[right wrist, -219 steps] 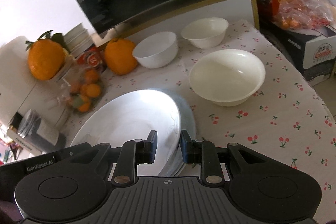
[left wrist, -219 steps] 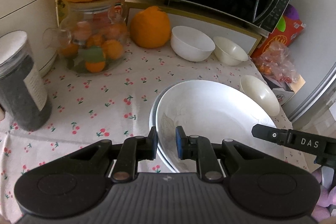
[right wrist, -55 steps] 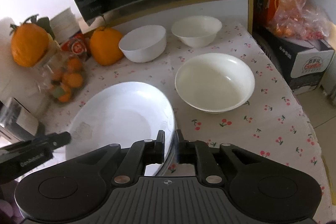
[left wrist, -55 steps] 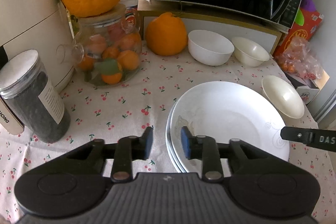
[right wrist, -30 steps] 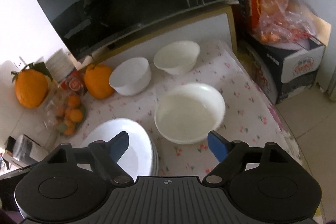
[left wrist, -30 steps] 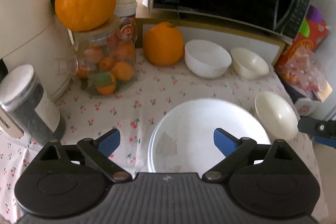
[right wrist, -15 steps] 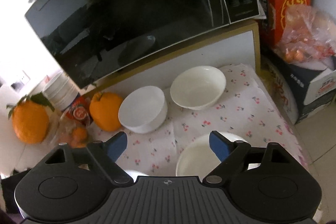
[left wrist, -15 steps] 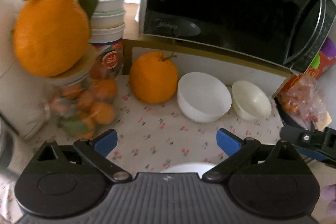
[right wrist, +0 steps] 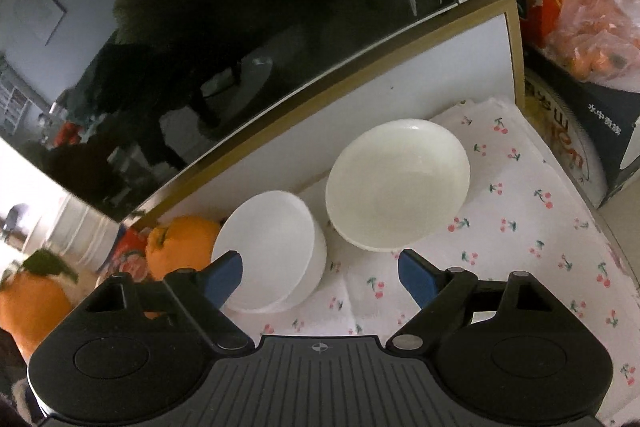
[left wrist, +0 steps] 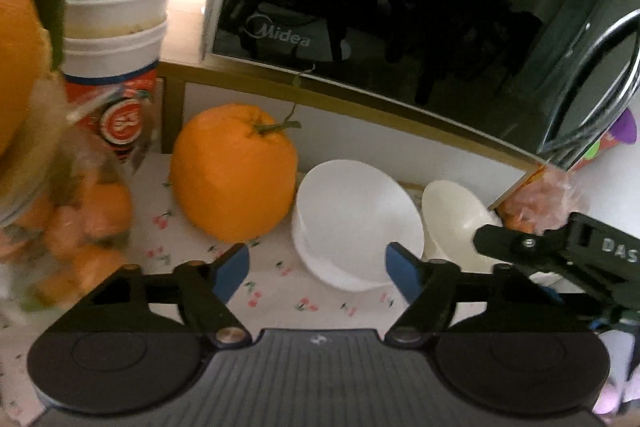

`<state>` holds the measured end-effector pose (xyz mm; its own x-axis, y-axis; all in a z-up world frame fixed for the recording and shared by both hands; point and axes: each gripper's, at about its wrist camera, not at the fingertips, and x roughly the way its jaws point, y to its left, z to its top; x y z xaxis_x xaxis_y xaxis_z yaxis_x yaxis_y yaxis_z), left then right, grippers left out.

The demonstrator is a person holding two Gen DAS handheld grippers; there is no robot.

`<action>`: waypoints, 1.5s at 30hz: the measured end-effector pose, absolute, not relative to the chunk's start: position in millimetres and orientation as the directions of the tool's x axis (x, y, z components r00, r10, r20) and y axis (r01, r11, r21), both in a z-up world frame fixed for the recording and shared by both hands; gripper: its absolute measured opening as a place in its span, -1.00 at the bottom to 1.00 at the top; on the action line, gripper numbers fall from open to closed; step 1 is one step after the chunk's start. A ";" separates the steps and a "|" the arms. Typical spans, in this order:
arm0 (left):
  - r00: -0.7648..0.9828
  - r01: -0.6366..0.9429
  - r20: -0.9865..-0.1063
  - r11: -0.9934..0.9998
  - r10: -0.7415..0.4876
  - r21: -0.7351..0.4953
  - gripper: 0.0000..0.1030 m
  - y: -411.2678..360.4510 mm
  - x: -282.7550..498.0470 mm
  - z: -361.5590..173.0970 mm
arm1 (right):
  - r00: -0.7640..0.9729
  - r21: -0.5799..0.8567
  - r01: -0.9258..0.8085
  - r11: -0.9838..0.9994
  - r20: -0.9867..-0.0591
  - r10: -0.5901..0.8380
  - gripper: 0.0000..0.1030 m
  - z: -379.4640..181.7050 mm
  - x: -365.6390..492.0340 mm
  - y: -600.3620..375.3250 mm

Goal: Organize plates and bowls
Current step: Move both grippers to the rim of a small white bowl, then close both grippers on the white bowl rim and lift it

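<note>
Soft daylight from the upper left, glossy black microwave door [left wrist: 400, 7] mirroring the room, motion-smeared clear jar of small oranges [left wrist: 60, 219] left of it, fisheye-bent edges, dim lower corners.

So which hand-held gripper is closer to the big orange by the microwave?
Left. The left hand-held gripper hangs open just in front of the orange. The right hand-held gripper, also open, faces the cream bowl, with the orange off to its left.
</note>
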<state>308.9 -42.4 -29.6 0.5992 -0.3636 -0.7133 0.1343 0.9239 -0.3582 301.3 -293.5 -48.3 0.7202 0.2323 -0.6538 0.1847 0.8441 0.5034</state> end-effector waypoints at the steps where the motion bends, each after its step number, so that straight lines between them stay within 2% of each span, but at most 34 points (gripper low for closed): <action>1: 0.598 0.142 -0.707 0.918 -0.378 -0.370 0.17 -43.4 310.6 -31.2 | 0.717 0.510 0.189 0.839 -0.655 0.237 0.68 -49.9 305.6 -293.5; 3: 0.596 0.147 -0.703 0.914 -0.388 -0.379 -0.05 -45.9 312.6 -35.1 | 0.711 0.528 0.195 0.827 -0.656 0.252 0.59 -53.2 312.6 -292.8; 5: 0.595 0.138 -0.710 0.918 -0.376 -0.371 -0.16 -47.1 313.9 -39.5 | 0.693 0.530 0.207 0.822 -0.673 0.259 0.43 -58.6 320.8 -291.1; 11: 0.602 0.132 -0.709 0.921 -0.368 -0.366 -0.52 -46.8 319.3 -49.6 | 0.645 0.536 0.236 0.811 -0.710 0.282 0.21 -74.4 336.5 -279.2; 15: 0.600 0.122 -0.718 0.927 -0.353 -0.354 -0.60 -46.2 327.7 -56.7 | 0.623 0.523 0.284 0.804 -0.738 0.260 -0.02 -87.5 346.0 -277.4; 17: 0.597 0.118 -0.719 0.925 -0.356 -0.361 -0.67 -46.3 330.7 -60.3 | 0.617 0.528 0.305 0.793 -0.744 0.257 -0.24 -94.4 350.4 -277.0; 18: 0.596 0.116 -0.719 0.924 -0.358 -0.364 -0.72 -46.2 331.2 -61.2 | 0.614 0.531 0.314 0.787 -0.745 0.259 -0.29 -97.6 352.0 -277.7; 23: 0.609 0.137 -0.707 0.926 -0.359 -0.352 -0.80 -49.2 326.4 -59.9 | 0.613 0.538 0.299 0.788 -0.741 0.274 -0.75 -106.5 355.4 -273.5; 33: 0.608 0.142 -0.715 0.933 -0.345 -0.330 -0.83 -53.5 318.1 -56.1 | 0.620 0.505 0.284 0.815 -0.745 0.246 -0.76 -99.2 347.1 -268.3; 45: 0.628 0.152 -0.695 0.931 -0.350 -0.332 -0.83 -45.0 292.8 -20.8 | 0.647 0.514 0.262 0.816 -0.722 0.247 -0.74 -68.1 321.9 -271.2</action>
<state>292.8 -45.0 -20.8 0.6279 -0.3504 -0.6950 0.1519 0.9309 -0.3321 321.9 -271.2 -68.1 0.6465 0.2469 -0.7218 0.2625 0.8164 0.5144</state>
